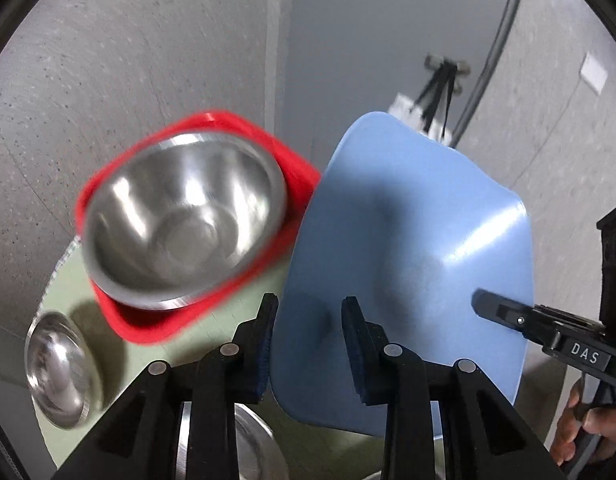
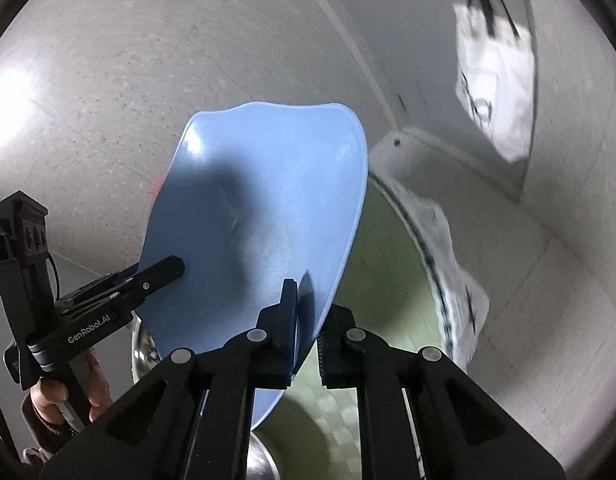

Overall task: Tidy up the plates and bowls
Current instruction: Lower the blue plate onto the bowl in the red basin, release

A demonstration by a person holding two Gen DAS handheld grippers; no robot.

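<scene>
A blue square plate point(image 1: 407, 248) is held up on edge above the green table point(image 1: 80, 280). My left gripper point(image 1: 309, 312) straddles the plate's lower left rim with its jaws apart. My right gripper point(image 2: 308, 312) is shut on the plate's point(image 2: 260, 200) edge; it also shows at the right of the left wrist view point(image 1: 507, 314). A steel bowl point(image 1: 184, 220) sits in a red square plate point(image 1: 292, 168) on the table behind. The left gripper shows in the right wrist view point(image 2: 164, 272).
A small steel dish point(image 1: 58, 368) lies at the table's left edge. Steel rims point(image 1: 252, 444) show below my left fingers. A white tote bag point(image 2: 495, 92) hangs on the grey wall. A white cloth point(image 2: 459, 280) drapes over the table's far edge.
</scene>
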